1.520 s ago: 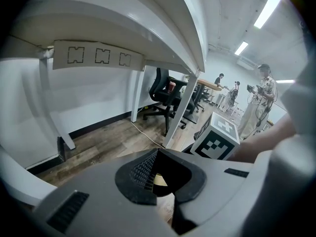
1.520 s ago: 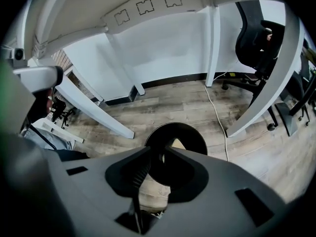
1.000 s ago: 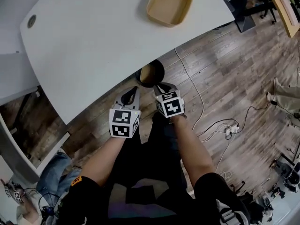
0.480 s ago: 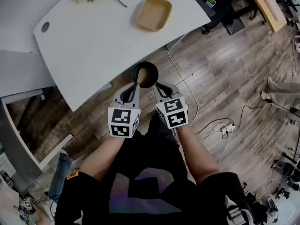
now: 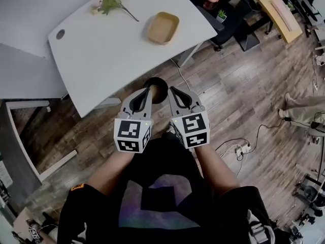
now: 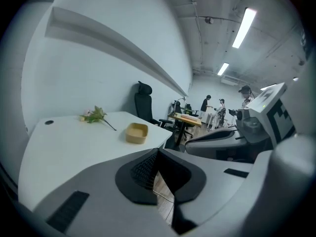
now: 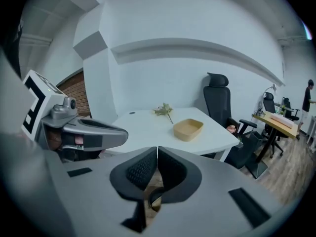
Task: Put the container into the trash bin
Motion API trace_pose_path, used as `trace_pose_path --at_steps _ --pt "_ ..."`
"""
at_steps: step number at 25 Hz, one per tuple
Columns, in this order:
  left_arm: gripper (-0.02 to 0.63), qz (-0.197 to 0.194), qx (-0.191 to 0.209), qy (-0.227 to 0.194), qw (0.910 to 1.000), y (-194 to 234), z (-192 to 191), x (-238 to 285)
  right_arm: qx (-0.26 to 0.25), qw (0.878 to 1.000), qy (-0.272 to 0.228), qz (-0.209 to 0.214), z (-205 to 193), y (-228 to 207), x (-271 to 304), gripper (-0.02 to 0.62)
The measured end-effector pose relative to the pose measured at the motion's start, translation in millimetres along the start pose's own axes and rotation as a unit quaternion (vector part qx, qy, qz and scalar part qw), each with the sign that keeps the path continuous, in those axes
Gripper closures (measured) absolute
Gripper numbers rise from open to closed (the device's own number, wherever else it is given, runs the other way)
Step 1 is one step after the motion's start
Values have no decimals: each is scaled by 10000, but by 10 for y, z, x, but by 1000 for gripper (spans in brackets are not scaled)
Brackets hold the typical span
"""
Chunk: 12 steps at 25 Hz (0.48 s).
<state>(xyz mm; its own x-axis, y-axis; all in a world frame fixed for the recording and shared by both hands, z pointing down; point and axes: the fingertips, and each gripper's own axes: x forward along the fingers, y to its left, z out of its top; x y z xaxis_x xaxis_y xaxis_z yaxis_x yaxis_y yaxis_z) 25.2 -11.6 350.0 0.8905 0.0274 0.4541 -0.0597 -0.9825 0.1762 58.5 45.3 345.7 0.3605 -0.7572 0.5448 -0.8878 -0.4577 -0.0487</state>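
Note:
The tan container (image 5: 163,28) lies empty on the white table (image 5: 101,50), well ahead of both grippers; it also shows as the container (image 6: 136,133) in the left gripper view and the container (image 7: 187,129) in the right gripper view. A round black trash bin (image 5: 157,88) stands on the floor by the table's near edge. My left gripper (image 5: 148,91) and right gripper (image 5: 171,90) are held side by side just above the bin, tips pointing at the table. Both are shut on nothing, seen close up at the left gripper (image 6: 157,154) and the right gripper (image 7: 156,152).
A flower sprig (image 5: 111,1) lies at the table's far side. A black office chair (image 7: 217,100) stands past the table's right end, with a wooden desk (image 5: 277,9) beyond. Cables and a power strip (image 5: 238,149) lie on the wood floor to the right. People stand far off (image 6: 207,105).
The head view has pulled back and up, so table and container look smaller and farther. Both grippers stay shut and side by side over the bin, now slightly higher in frame.

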Motion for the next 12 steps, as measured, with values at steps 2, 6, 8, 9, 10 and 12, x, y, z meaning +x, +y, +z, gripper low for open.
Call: trace_pose_path --at_steps 2,6,8,9,10,12 --pt "600 19 59 -47 10000 -8 51 4 6 10000 -47 -43 29 -25 -24 575" --pt "600 70 126 -108 9998 -46 118 -4 10 10000 -70 -15 40 -30 -79 575" --pt "600 99 154 -125 9998 -66 142 -13 1 10000 -97 5 56 -33 -103 575" --pt "600 108 167 -131 9997 -75 147 -16 3 9999 -107 13 59 -37 -109 575" --pt "600 117 182 -137 9997 -83 148 -16 7 9999 -115 20 58 -43 -112 575" --pt "600 141 213 -148 9996 -95 154 -15 15 9999 -133 31 65 -64 -115 575"
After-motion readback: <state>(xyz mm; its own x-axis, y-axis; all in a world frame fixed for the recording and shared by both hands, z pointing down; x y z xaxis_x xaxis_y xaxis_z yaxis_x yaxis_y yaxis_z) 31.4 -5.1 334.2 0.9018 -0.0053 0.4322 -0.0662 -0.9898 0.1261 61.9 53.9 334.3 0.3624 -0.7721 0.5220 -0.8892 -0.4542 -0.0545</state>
